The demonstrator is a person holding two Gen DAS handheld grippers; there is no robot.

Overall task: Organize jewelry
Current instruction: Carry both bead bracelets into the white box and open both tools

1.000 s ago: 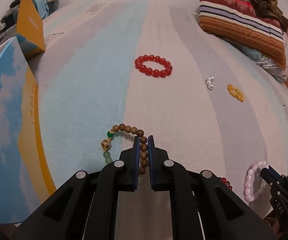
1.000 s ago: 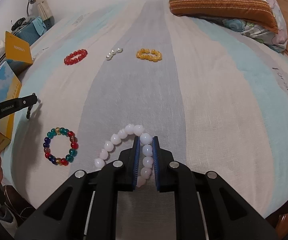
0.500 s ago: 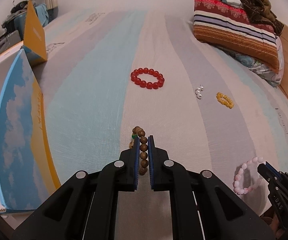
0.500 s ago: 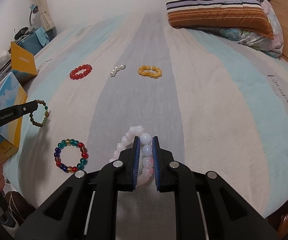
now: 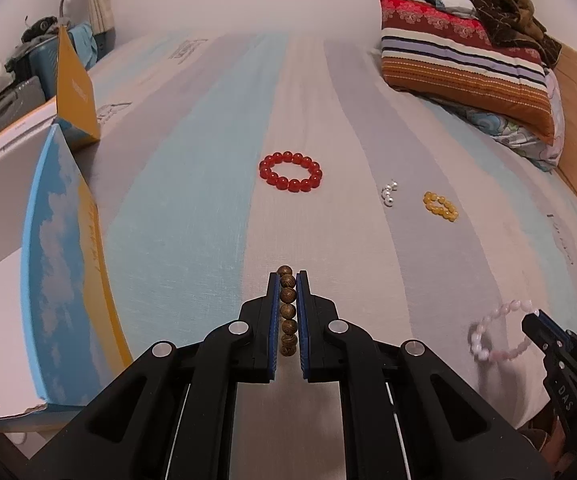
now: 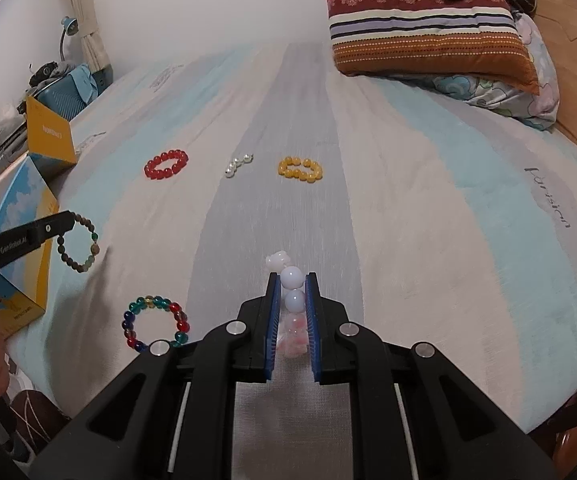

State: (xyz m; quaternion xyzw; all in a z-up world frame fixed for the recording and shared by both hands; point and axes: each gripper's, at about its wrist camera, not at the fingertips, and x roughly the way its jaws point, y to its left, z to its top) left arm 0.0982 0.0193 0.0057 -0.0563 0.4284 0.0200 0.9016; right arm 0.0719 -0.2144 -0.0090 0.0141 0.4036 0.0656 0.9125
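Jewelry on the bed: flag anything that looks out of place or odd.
The small white pearl piece lies as a short bunched strand, not an open ring like the red bracelet and yellow bracelet either side. The box has a torn bottom corner. Nothing else on the bedsheet stands out.

Bed (image 6: 408, 240): three bracelets in a far row; box (image 5: 60, 280) at left edge; pillow (image 6: 428, 40) far right; another bracelet (image 6: 155, 322) near left.
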